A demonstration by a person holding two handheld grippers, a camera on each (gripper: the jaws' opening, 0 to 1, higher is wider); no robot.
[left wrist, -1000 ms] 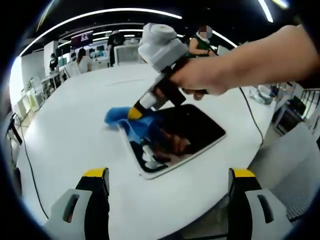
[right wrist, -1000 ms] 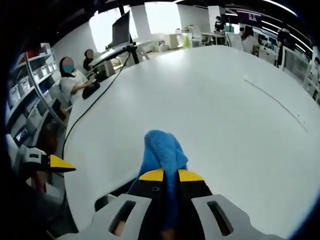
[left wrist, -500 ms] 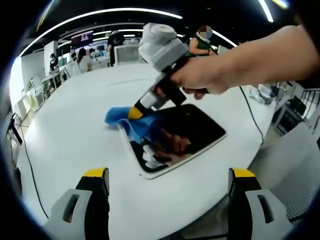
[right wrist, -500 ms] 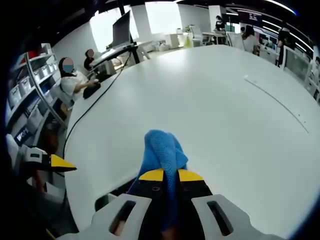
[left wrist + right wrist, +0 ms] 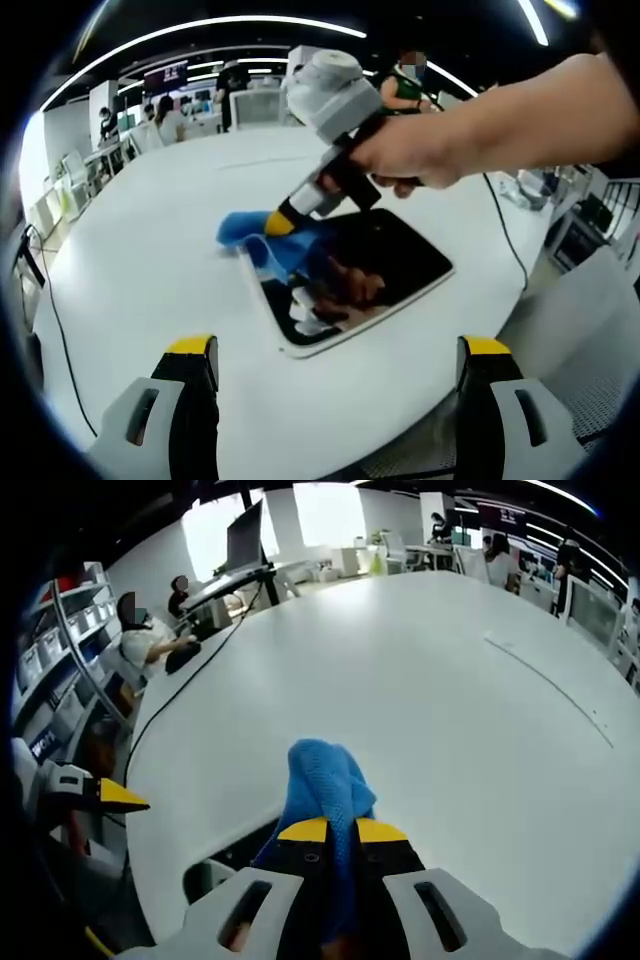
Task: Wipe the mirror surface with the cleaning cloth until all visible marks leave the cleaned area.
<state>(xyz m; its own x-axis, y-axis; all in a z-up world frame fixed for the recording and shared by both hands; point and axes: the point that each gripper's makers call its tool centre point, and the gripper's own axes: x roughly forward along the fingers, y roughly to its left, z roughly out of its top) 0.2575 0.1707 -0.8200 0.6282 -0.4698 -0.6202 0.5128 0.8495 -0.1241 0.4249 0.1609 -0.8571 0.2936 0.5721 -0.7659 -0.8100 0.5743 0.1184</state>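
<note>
Wiping underway at the mirror's far corner.
Right gripper (image 5: 282,221) clamps the blue cloth (image 5: 262,240) on the mirror (image 5: 390,262); left gripper (image 5: 335,350) gapes idle. Next, I reckon: sweep nearer.

Large white table (image 5: 440,680); storage shelving (image 5: 50,670) at one side; curved ceiling light strips (image 5: 200,25); bright windows (image 5: 320,510) were seen behind.

Blue cloth (image 5: 262,238) on dark mirror (image 5: 380,262)
</note>
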